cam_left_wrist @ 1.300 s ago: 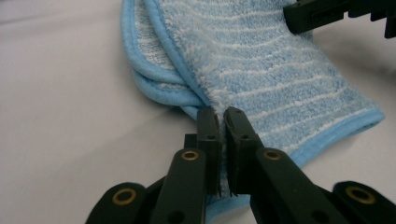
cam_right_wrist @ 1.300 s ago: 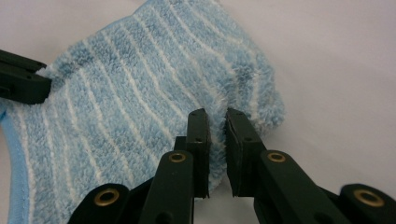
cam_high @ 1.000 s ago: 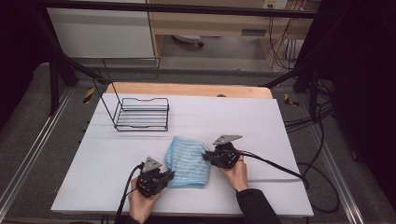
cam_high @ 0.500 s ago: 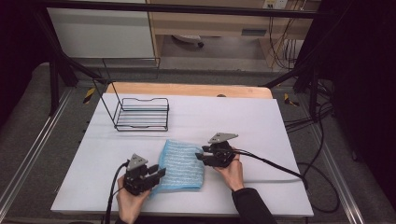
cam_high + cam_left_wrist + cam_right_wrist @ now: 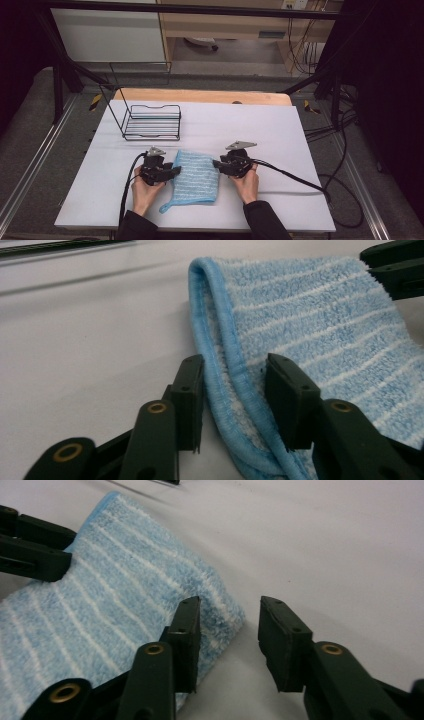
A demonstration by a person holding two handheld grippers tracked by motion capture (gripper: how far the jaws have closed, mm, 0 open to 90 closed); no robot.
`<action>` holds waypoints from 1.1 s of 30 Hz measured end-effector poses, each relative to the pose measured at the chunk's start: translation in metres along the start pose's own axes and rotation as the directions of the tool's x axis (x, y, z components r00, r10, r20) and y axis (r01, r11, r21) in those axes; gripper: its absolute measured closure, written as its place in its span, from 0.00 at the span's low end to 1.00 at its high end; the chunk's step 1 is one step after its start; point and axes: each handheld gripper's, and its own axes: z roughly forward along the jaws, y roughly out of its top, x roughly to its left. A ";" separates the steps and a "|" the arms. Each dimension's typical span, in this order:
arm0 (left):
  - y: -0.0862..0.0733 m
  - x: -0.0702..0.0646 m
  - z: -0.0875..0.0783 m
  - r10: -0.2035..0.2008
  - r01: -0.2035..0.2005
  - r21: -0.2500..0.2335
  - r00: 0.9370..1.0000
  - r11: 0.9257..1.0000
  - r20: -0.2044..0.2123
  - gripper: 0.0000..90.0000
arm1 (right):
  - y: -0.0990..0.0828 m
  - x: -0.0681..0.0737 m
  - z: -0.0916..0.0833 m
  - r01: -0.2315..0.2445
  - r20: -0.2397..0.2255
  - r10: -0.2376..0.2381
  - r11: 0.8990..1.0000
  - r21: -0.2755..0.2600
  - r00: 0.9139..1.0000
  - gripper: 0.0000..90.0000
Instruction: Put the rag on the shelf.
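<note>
Towel (image 5: pixel 196 176) lies flat on the tabletop (image 5: pixel 300 145), long axis near-far, between both grippers. Left gripper (image 5: pixel 234 405) has its fingers spread astride the left hem; right gripper (image 5: pixel 227 640) has its fingers spread at the right edge.

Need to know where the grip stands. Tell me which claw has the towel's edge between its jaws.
The left claw: the blue towel's folded hem runs between its open jaws. The right claw gapes over bare table beside the towel's corner.

Both hands low on the table — L gripper (image 5: pixel 172 171) jaws apart, R gripper (image 5: pixel 218 163) jaws apart too, tips facing inward.
</note>
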 end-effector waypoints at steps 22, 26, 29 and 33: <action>0.014 0.005 -0.013 0.010 -0.016 -0.095 0.998 0.995 -0.064 0.62 | 0.012 -0.011 0.009 -0.007 -0.050 0.004 0.998 -0.060 0.999 0.78; 0.029 0.014 0.001 0.014 -0.020 -0.078 0.997 0.997 -0.071 0.56 | 0.017 -0.013 0.001 -0.020 -0.064 0.015 0.996 -0.084 0.998 0.65; 0.037 0.019 0.012 0.018 -0.021 -0.060 0.998 0.998 -0.057 0.57 | 0.018 -0.013 0.001 -0.021 -0.062 0.016 0.997 -0.079 0.998 0.61; 0.043 0.022 0.026 0.023 -0.024 -0.011 0.998 1.000 -0.053 0.60 | 0.017 -0.014 0.004 -0.017 -0.067 0.013 0.998 -0.068 0.998 0.57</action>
